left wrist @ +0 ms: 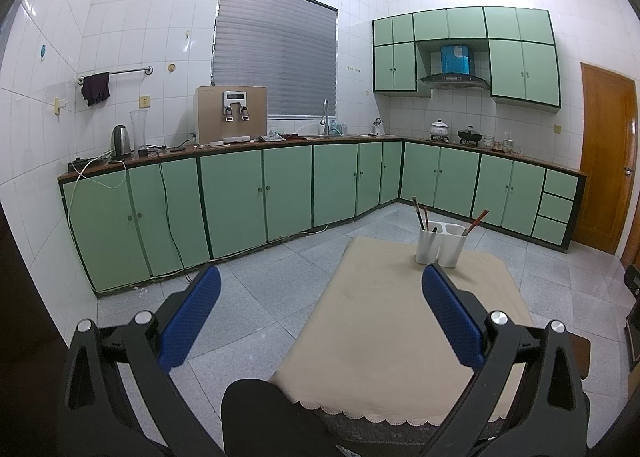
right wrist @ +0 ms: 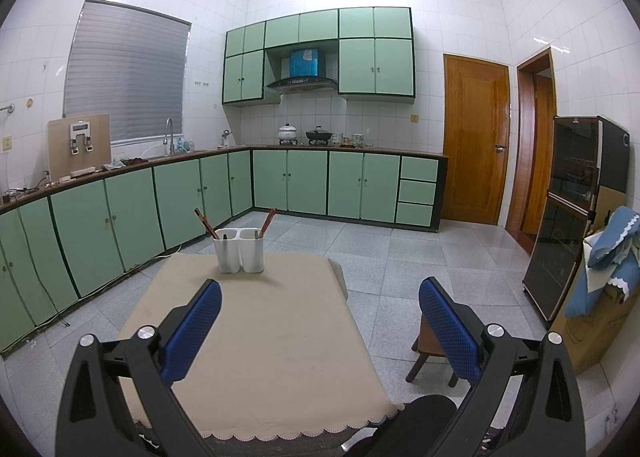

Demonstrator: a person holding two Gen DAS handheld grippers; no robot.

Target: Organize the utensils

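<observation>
A white two-cup utensil holder point(left wrist: 440, 243) stands at the far end of a beige-clothed table point(left wrist: 380, 337). Dark chopsticks point(left wrist: 419, 213) lean in its left cup and one reddish pair point(left wrist: 476, 221) in its right cup. The holder also shows in the right wrist view point(right wrist: 239, 249), with chopsticks point(right wrist: 205, 223) on the left and a pair point(right wrist: 267, 221) on the right. My left gripper point(left wrist: 320, 289) is open and empty, held above the table's near left side. My right gripper point(right wrist: 320, 297) is open and empty, above the table's near right side.
Green cabinets point(left wrist: 240, 197) with a cluttered counter run along the far walls. A small wooden stool point(right wrist: 434, 341) stands right of the table. A dark glass cabinet point(right wrist: 568, 217) and a box with blue cloth point(right wrist: 608, 257) stand at the right. Tiled floor surrounds the table.
</observation>
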